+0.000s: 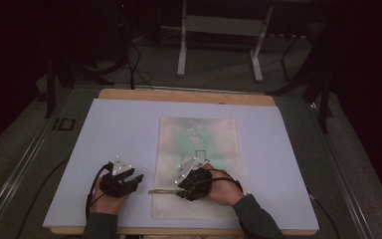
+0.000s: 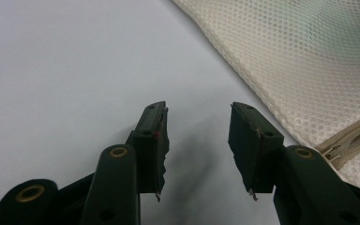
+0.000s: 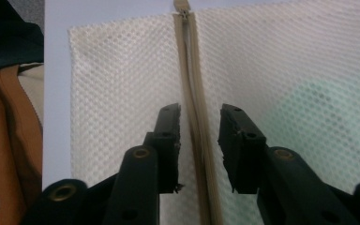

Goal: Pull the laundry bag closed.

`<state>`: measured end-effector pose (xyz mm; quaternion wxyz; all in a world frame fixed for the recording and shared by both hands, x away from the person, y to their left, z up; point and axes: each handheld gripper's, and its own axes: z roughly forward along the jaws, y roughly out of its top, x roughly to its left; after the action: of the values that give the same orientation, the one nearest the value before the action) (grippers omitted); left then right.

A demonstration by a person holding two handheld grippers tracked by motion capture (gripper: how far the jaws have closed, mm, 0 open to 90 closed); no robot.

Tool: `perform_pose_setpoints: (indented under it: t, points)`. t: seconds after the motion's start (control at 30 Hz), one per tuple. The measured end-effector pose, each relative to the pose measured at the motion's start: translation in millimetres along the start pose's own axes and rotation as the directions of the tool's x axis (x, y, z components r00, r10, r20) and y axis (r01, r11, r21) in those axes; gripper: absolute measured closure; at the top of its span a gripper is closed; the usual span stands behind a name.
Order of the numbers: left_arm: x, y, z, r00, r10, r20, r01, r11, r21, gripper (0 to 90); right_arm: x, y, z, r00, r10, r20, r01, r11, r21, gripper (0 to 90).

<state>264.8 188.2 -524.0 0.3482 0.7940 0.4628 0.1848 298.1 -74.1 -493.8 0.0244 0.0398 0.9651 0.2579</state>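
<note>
High view first: the mesh laundry bag [image 1: 197, 164] lies flat right of centre on the pale mat [image 1: 114, 129], with bare mat all round, widest to the left. Right gripper [image 3: 199, 117] hovers over the bag's near end, jaws parted astride the zipper [image 3: 194, 93], gripping nothing. Left gripper [image 2: 198, 117] sits released over bare mat just left of the bag.
</note>
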Motion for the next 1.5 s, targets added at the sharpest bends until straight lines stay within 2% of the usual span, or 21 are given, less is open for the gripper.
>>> perform_pose_setpoints:
  t: [0.1,0.43,0.77,1.17,1.5]
  points:
    - [0.6,-0.1,-0.4,1.0,-0.002,-0.001,0.002,1.0,-0.001,56.5,0.6,6.4,5.3,0.9998,-0.016,-0.015,0.016,1.0,0.004,73.8]
    - [0.8,-0.5,-0.7,1.0,0.0,-0.003,0.0,1.0,0.0,56.4,3.0,23.5,19.6,0.9992,-0.033,-0.021,0.032,0.999,-0.015,74.1]
    - [-0.1,-0.3,-0.7,1.0,0.001,-0.001,-0.001,1.0,0.002,56.3,4.0,36.6,26.8,0.9989,-0.04,-0.026,0.039,0.999,-0.029,77.5]
    - [3.6,-1.2,-2.6,0.9998,-0.016,-0.008,0.016,0.9998,-0.008,55.9,4.1,55.9,39.8,0.9975,-0.062,-0.034,0.062,0.998,-0.023,75.1]
    - [5.6,-1.8,-3.8,0.9996,-0.025,-0.009,0.025,0.9996,-0.012,55.8,3.7,72.0,55.5,0.9975,-0.05,-0.051,0.05,0.999,-0.006,74.4]
